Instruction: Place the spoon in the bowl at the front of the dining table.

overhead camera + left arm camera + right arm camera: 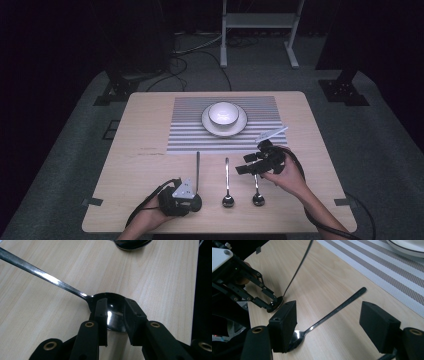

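Black left gripper (pixel 115 315), glossy steel spoon (pixel 75 293)

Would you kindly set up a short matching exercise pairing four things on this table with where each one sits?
Things:
1. bowl
2. plate
3. left spoon
4. left hand-held gripper

Places:
A. lying on the bare wood, its bowl end between two black jaws
B. standing on the plate
C. at the near edge of the table, closed in on a spoon's bowl end
D. resting on the striped placemat

Pairs: 1-B, 2-D, 3-A, 4-C
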The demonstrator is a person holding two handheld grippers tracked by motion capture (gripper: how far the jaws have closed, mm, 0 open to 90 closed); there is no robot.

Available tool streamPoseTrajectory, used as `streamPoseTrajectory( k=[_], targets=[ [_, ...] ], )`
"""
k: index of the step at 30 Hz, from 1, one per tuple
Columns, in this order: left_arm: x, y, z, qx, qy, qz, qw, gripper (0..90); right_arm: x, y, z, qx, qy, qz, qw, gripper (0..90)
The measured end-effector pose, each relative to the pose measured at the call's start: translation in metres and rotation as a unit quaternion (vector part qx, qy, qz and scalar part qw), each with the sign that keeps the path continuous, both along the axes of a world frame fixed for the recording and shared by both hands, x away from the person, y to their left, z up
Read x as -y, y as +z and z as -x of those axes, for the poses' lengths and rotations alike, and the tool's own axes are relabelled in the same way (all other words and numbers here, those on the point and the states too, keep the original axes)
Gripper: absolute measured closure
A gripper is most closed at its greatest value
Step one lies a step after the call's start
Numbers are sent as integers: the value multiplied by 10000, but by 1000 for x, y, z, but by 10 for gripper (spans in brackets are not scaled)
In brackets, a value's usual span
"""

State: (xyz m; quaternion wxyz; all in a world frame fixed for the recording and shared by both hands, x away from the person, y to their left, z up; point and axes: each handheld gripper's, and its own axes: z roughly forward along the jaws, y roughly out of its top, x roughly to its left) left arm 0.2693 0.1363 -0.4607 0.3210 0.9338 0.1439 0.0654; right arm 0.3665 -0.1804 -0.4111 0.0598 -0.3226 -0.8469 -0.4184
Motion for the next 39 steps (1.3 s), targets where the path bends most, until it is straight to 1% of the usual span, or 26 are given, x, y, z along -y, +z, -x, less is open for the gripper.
streamPoseTrajectory(
  k=[4,6,9,14,23,27,31,33,39],
  targets=[
    [0,0,0,18,-3,-3,10000,732,-7,0,-5,-28,65,34,10000,288],
    [0,0,-1,51,-24,-38,10000,732,-10,0,-8,-47,105,76,9999,287],
    [1,0,-1,52,-11,-3,10000,732,-14,1,-11,-76,127,150,9998,287],
    [1,0,-1,57,-7,10,10000,732,-19,3,-17,-119,150,151,9997,287],
    [1,-1,-1,79,-10,14,10000,732,-34,5,-24,-121,281,272,9992,288],
    [1,-1,-1,74,-3,30,10000,732,-44,6,-26,-126,360,349,9987,287],
    [1,-1,-1,76,0,33,10000,732,-57,8,-30,-66,513,456,9976,287],
    [1,-1,0,87,-11,20,10000,732,-65,10,-32,-104,561,482,9972,287],
    [1,-1,0,114,-17,4,9999,732,-82,16,-36,-100,690,341,9970,288]
  ],
)
